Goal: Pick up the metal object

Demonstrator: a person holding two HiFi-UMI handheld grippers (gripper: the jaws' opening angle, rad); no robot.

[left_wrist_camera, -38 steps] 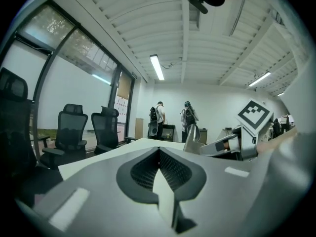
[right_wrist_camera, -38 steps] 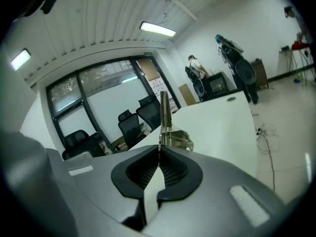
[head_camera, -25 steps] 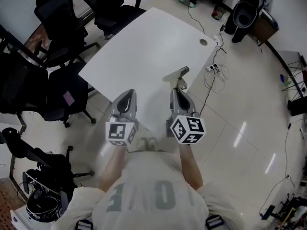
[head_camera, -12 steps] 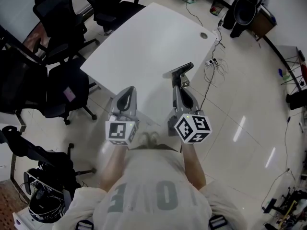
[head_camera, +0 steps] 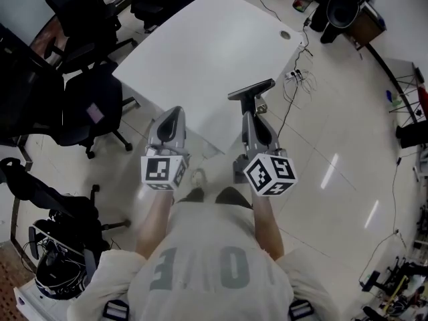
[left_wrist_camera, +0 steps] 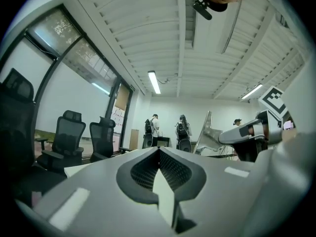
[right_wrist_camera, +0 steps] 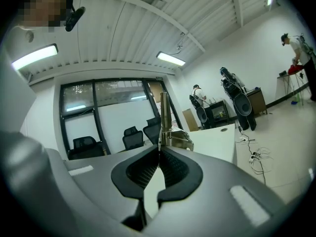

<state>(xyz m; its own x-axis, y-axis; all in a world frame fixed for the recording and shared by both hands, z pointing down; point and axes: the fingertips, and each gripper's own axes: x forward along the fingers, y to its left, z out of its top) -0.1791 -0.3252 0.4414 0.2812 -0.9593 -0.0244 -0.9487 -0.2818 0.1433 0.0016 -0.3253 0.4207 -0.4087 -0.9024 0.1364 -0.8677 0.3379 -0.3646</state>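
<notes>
**A:** Where's the metal object (head_camera: 251,90) sitting?

**B:** It's hanging above the table (head_camera: 200,45) edge. The right gripper (right_wrist_camera: 159,151) is pinching its thin lower end, and the left gripper (left_wrist_camera: 159,151) is idling, closed on nothing.

**A:** Handling?

**B:** It's looking stiff, slick and top-heavy, so I'm favouring a firm pinch closer to its bulk.

You stand in an open office that doubles as a lab. A large white desk (head_camera: 200,52) with a cable grommet (head_camera: 285,35) sits on a glossy pale tiled floor (head_camera: 348,199). Black mesh swivel chairs (head_camera: 87,105) crowd its far and left sides. Loose cables (head_camera: 294,89) trail off the desk's corner across the tiles. A glass partition wall (right_wrist_camera: 111,115) in dark frames runs behind more chairs. Strip lights (right_wrist_camera: 170,59) hang from a ribbed white ceiling. Big black speaker-like equipment (right_wrist_camera: 243,105) stands by the wall, and people (left_wrist_camera: 154,125) work at gear there.
</notes>
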